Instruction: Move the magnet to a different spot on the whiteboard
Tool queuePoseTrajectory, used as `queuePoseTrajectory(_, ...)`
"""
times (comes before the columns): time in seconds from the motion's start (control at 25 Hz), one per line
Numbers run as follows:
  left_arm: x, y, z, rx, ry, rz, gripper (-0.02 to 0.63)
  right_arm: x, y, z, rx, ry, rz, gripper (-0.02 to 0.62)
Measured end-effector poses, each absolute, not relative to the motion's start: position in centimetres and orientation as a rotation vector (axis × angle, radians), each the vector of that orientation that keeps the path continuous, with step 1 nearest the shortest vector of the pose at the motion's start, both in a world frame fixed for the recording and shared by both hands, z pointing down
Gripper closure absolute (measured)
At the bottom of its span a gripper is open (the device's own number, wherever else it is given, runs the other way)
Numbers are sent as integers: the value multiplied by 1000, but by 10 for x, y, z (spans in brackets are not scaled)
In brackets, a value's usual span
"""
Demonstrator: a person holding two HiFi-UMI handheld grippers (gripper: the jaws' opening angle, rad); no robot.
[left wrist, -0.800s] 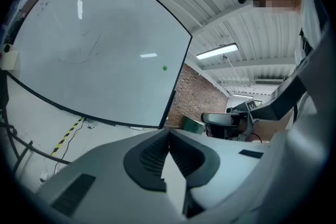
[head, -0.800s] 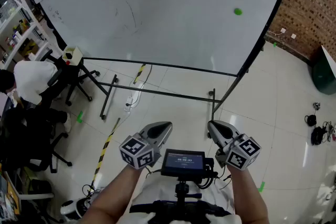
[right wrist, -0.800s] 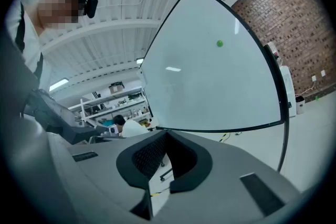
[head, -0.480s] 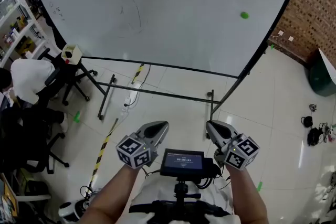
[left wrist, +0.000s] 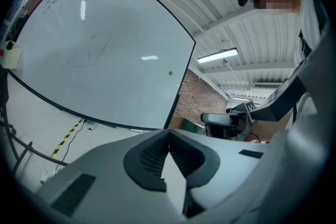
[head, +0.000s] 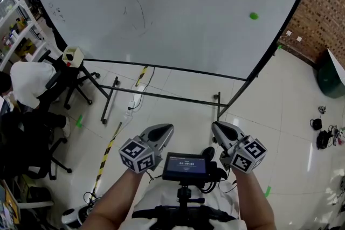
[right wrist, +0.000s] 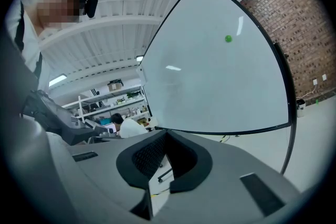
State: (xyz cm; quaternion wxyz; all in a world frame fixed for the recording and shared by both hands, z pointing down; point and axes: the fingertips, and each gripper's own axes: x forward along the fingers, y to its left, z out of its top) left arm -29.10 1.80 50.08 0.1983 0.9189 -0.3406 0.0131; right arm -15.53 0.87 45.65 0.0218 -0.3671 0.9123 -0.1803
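Head view: the whiteboard (head: 178,8) fills the upper frame, standing on a dark wheeled stand (head: 161,95) over a pale tiled floor (head: 280,116). Low in the frame, well apart from the board, both tools are held side by side. The left hand-held gripper (head: 166,129) is clenched with nothing between its jaws, and its own view shows the tips meeting. The right hand-held gripper (head: 216,127) looks clenched and empty in the same way. The magnet (head: 253,16), a small green dot, sits on the board's right part, near the dark edge, with plenty of bare white surface to its left.

The step in hand appears to be the approach. The right tool is on the magnet's side, so it is the natural one to use. Its jaws should be spread before arrival and brought in square to the board, straddling the magnet. The magnet is too small here to judge its thickness, so the pinch may need to sit close against the board.
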Motion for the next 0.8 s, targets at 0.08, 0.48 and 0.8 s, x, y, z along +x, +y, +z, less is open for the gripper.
queuePoseTrajectory(0.08,-288,14,502,2573,-956,49,571,-151,2,458,-1137,2821,-559,563)
queuePoseTrajectory(0.48,-266,-25,493,2588,-976,85,571,-120,-42,453,-1136,2783,-539,563)
queuePoseTrajectory(0.8,-224,-74,480,2626,-956,116,571,-81,-85,444,-1147,2756,-518,563)
